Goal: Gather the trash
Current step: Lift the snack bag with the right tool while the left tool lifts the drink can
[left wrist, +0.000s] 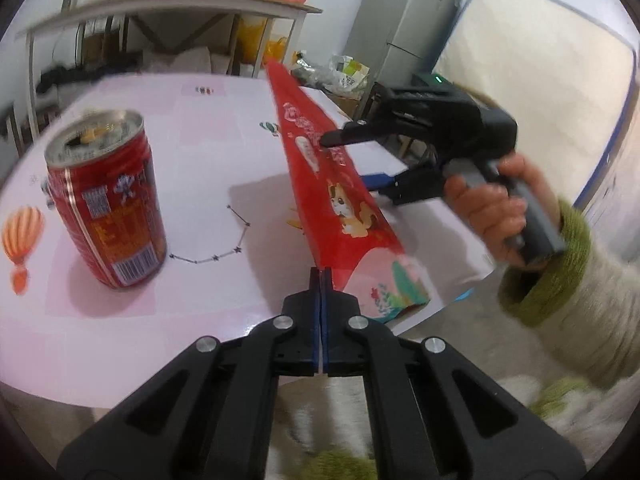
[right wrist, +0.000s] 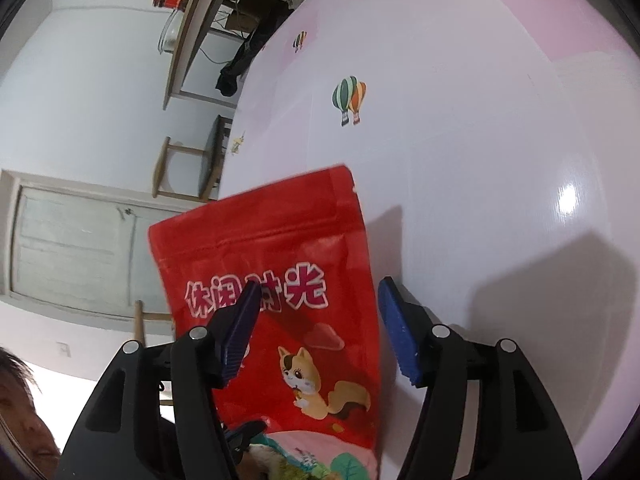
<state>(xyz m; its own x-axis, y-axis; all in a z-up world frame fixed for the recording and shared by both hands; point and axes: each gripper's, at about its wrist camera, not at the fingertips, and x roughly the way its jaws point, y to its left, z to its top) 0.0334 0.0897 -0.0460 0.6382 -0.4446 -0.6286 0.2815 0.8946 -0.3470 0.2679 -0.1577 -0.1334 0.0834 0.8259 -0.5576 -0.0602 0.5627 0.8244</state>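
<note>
Shut tight, the left gripper (left wrist: 322, 276) pinches the bottom edge of the red snack pouch (left wrist: 336, 184), whose long axis runs off toward 12 o'clock above the table (left wrist: 200, 160); the right gripper (right wrist: 316, 320) stands half open astride its middle, pads apart, the red drink can (left wrist: 106, 200) at 10 o'clock
</note>
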